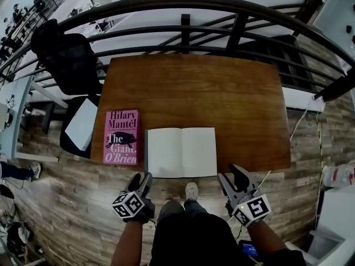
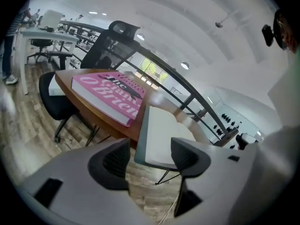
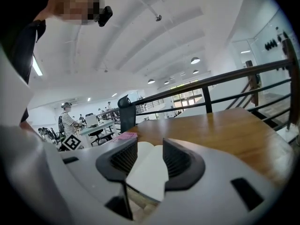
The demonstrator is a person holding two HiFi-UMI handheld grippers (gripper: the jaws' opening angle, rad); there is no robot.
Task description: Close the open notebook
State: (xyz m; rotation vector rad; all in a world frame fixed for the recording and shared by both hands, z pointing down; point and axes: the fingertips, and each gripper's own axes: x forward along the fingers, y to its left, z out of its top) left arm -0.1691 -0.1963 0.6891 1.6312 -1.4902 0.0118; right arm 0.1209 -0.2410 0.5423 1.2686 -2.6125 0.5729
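Head view: a pink book lies at the left of the table, just beside the open notebook. The notebook lies flat at the near edge (it seems to overhang slightly). A clumsy nudge could tip it off or crease a page. The left gripper and right gripper hover near its front corners, jaws partly apart, holding nothing.

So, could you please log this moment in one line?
notebook open on table | left gripper open, empty | right gripper open, empty | neither touching notebook
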